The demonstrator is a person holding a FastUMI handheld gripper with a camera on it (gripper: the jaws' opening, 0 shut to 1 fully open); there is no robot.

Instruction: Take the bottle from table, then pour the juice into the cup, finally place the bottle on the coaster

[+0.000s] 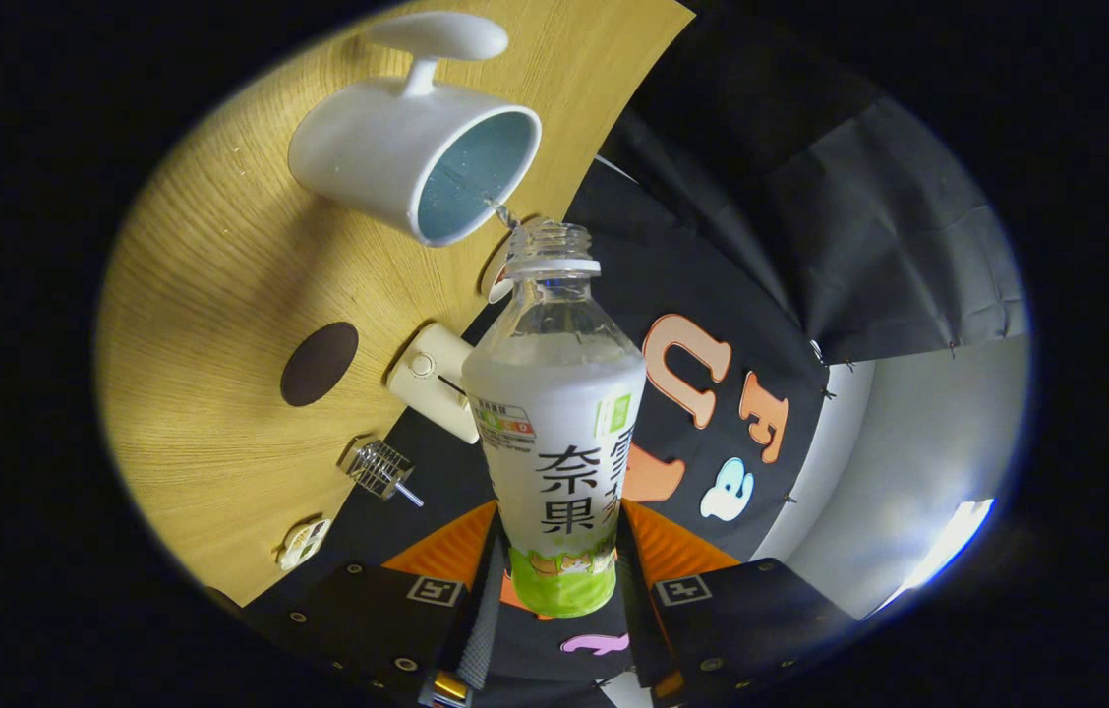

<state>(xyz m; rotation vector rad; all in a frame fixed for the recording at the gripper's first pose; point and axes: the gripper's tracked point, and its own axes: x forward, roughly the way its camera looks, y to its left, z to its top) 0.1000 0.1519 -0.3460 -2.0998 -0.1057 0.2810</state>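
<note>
Gripper view shows the bottle [554,433] clamped between the two fingers [456,551], which press on its lower body from either side, so the jaws are closed narrow on it. The gripper [559,570] is rolled over, so the wooden table [201,393] runs up one side of the scene and the dark booth wall sits beside it. The bottle is uncapped, its clear neck and threaded mouth pointing away from the fingers, with pale cloudy juice filling the labelled part and the neck looking clear. Its mouth is just beside the rim of the white cup [417,157], and a thin stream of liquid crosses the small gap from the mouth into the cup's blue inside. The cup stands on the table beyond the bottle, its handle [432,44] on the far side. A dark round coaster [319,364] lies on the table, apart from the cup and nearer the fingers. Just beside the coaster is a small white device [432,379], and farther along the table's edge a little metal wire object [379,470] and a small round sticker-like item [304,543].
</note>
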